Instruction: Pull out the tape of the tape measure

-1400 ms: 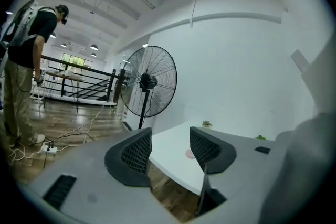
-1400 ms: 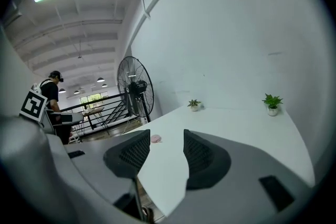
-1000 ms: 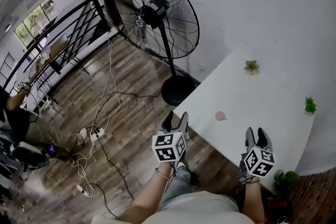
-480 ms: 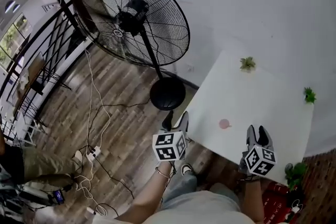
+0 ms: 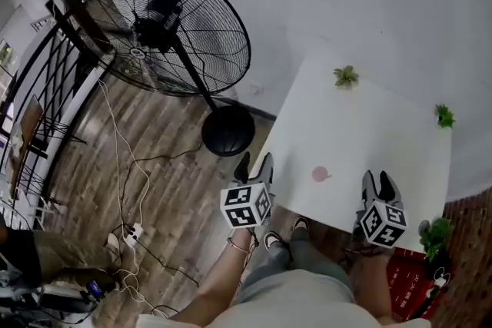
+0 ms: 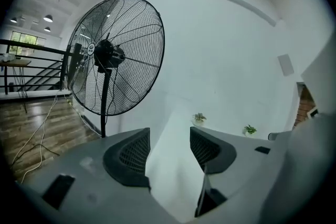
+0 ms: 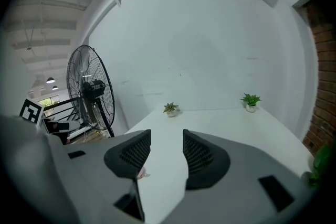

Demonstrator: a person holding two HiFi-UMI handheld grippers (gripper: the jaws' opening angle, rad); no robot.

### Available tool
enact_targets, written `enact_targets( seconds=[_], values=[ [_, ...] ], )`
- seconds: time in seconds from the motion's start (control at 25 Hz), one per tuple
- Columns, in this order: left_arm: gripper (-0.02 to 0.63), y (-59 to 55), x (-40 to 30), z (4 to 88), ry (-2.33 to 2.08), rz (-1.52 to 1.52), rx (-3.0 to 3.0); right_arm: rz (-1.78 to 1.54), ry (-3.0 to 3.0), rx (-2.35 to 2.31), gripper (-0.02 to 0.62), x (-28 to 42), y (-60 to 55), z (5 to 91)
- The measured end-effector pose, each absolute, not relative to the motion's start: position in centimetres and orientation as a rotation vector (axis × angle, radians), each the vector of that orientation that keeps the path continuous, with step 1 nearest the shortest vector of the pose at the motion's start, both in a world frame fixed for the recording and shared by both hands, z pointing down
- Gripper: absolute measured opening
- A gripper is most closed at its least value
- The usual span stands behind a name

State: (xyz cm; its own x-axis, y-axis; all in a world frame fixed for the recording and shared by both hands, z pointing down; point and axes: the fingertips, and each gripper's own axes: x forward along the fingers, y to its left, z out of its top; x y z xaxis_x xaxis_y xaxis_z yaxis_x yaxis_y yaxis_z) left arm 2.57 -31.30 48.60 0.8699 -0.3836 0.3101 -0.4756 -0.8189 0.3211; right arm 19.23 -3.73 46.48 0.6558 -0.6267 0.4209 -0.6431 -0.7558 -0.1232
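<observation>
A small round pink tape measure [image 5: 321, 174] lies on the white table [image 5: 384, 142], near its front edge. My left gripper [image 5: 255, 165] hangs open over the table's left front corner, left of the tape measure and apart from it. Further right, the right gripper [image 5: 378, 184] is open at the front edge, also apart from it. In the right gripper view the pink tape measure [image 7: 140, 172] peeks out beside the left jaw of that gripper [image 7: 167, 147]. The left gripper view shows its gripper [image 6: 169, 147] empty, with no tape measure in sight.
Two small potted plants [image 5: 346, 76] [image 5: 443, 116] stand along the table's far side. A large standing fan [image 5: 165, 23] with a round base [image 5: 228, 130] is on the wooden floor left of the table. Cables [image 5: 127, 165] trail across the floor. A leafy plant [image 5: 434, 234] sits low right.
The head view has swung right, so the fan and the floor slid left and the table came nearer the middle. Both grippers stay open and keep about the same place in view.
</observation>
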Motion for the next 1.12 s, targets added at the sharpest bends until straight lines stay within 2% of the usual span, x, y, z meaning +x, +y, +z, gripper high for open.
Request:
enact_targets(
  seconds=[1.12],
  values=[
    [0.227,-24.1,11.4,51.1,-0.066,0.627,2.845,0.835,-0.869,2.953,0.190,22.4,0.2,49.5]
  ],
)
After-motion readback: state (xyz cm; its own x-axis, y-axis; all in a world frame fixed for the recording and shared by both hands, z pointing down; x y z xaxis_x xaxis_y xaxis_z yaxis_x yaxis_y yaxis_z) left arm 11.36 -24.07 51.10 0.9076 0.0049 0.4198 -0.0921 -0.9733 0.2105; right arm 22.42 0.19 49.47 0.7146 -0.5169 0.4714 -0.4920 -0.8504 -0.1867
